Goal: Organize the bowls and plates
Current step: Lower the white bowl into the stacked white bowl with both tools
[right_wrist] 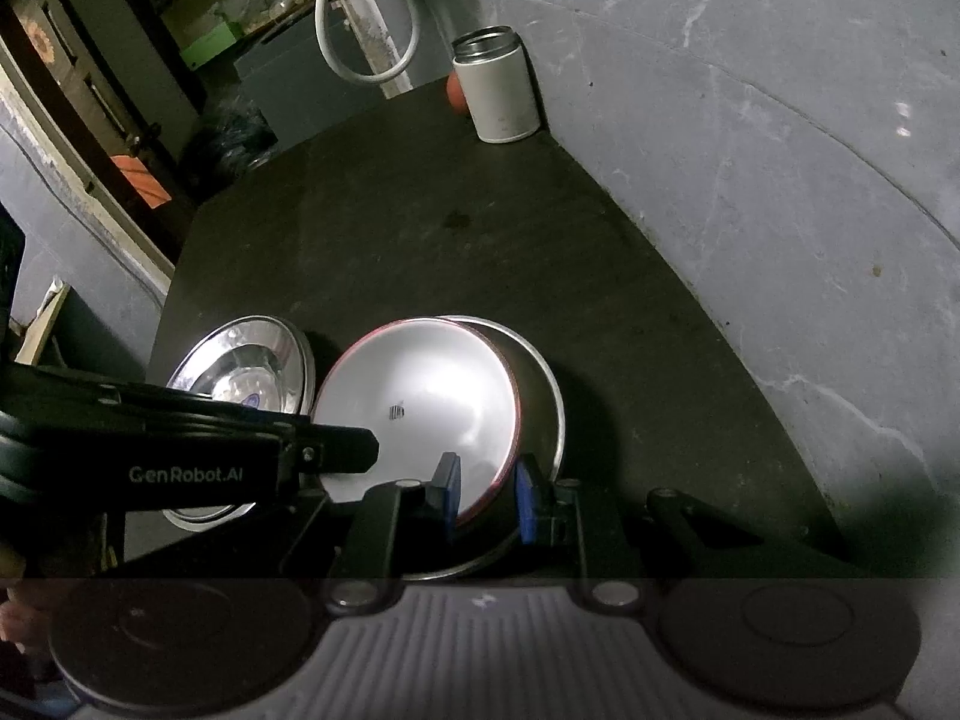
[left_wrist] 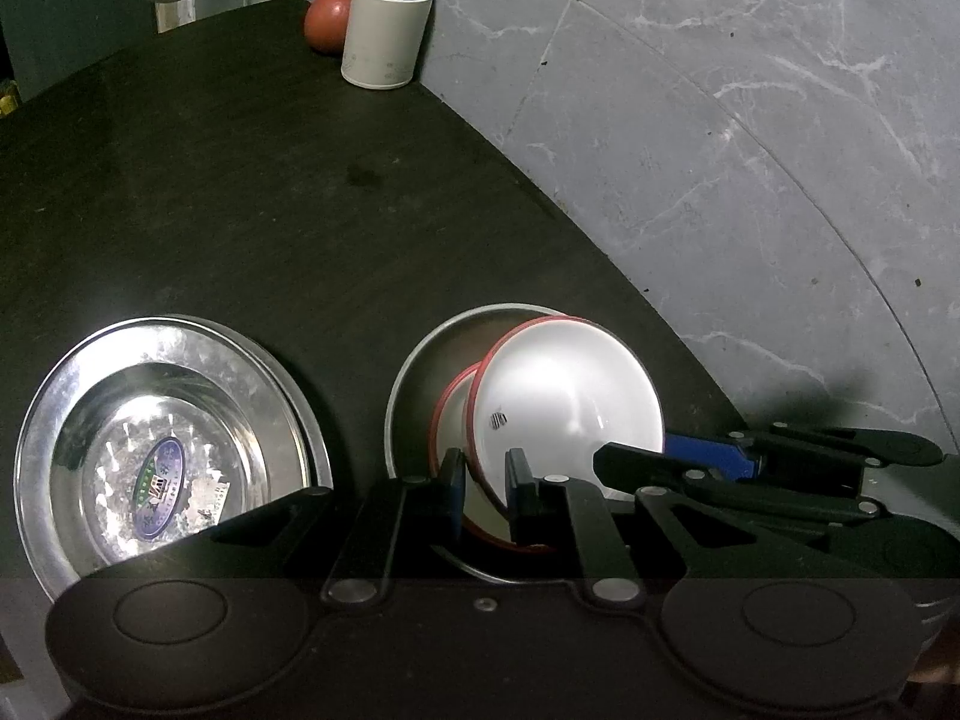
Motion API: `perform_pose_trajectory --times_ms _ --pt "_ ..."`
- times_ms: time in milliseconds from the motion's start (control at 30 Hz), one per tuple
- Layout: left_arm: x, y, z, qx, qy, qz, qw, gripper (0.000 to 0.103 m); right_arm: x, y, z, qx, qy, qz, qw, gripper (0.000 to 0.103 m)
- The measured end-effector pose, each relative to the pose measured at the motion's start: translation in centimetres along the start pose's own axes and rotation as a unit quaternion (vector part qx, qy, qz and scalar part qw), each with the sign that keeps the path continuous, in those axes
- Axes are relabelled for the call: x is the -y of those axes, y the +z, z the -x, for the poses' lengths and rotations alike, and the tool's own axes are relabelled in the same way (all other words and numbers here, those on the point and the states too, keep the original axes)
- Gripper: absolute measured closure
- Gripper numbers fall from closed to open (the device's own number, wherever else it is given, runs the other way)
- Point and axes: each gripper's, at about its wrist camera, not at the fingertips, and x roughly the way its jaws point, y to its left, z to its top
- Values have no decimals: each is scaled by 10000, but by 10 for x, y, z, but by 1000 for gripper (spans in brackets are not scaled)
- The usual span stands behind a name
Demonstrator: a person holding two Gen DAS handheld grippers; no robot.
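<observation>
White bowl [left_wrist: 564, 396] with a red rim, tilted, sits inside a larger metal bowl [left_wrist: 420, 354] near the right edge of the dark table [left_wrist: 240, 192]. A second red-rimmed bowl [left_wrist: 450, 414] lies nested under it, mostly hidden; only a crescent of its rim and inner wall shows in the left wrist view, and the right wrist view does not show it clearly. Small barcode sticker [right_wrist: 397, 411] inside the white bowl, unreadable. Left gripper [left_wrist: 486, 480] has its blue-padded fingers either side of the bowl's near rim, pads close to the rim but pad contact is hard to confirm. Right gripper [right_wrist: 487, 495] straddles the same white bowl's rim from the other side, one pad inside and one outside; firm grip or not, cannot tell. Each gripper's arm crosses the other's view and covers part of the bowl. To the left, well apart from the metal bowl, a steel plate [left_wrist: 168, 450] holds a smaller steel dish with a blue oval label [left_wrist: 159, 474], text illegible; its lower edge is cut off by the gripper body. At the table's far corner, an open white canister [left_wrist: 387, 24], contents not visible, with a red round object [left_wrist: 327, 18] just behind it, partly hidden. Marbled grey floor [left_wrist: 750, 120] beyond.
</observation>
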Motion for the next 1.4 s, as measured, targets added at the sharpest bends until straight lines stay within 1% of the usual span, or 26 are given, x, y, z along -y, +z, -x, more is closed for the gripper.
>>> perform_pose_trajectory --times_ms 1400 --pt "13 3 -4 -107 233 -155 9996 86 -2 0 2 -62 36 267 9996 79"
